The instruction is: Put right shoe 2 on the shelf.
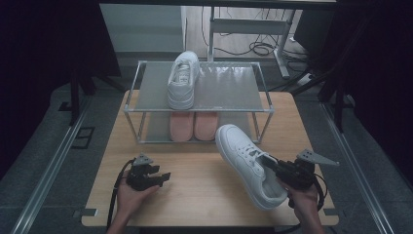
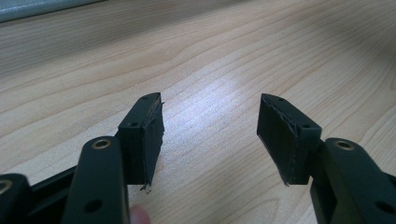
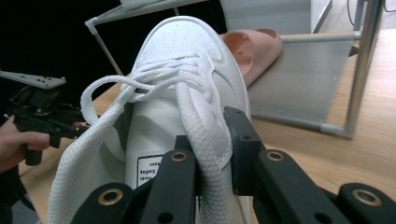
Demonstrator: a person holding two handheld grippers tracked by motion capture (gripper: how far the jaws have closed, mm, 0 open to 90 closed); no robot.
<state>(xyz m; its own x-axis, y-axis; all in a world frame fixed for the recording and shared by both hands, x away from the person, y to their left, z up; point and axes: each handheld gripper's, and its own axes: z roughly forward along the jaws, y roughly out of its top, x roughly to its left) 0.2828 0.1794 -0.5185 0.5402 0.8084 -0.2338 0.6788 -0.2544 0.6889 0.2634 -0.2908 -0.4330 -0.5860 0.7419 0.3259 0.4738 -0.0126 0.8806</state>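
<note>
Left gripper [image 1: 163,177] low over wooden table [image 1: 195,195], jaws apart, nothing between. Right gripper [image 1: 273,165] jaws clamped on tongue of white sneaker [image 1: 248,163], shoe just before two-tier shoe rack [image 1: 146,105]. Pink slippers [image 1: 194,126] on lower shelf; second white sneaker [image 1: 183,80] on top shelf.
</note>
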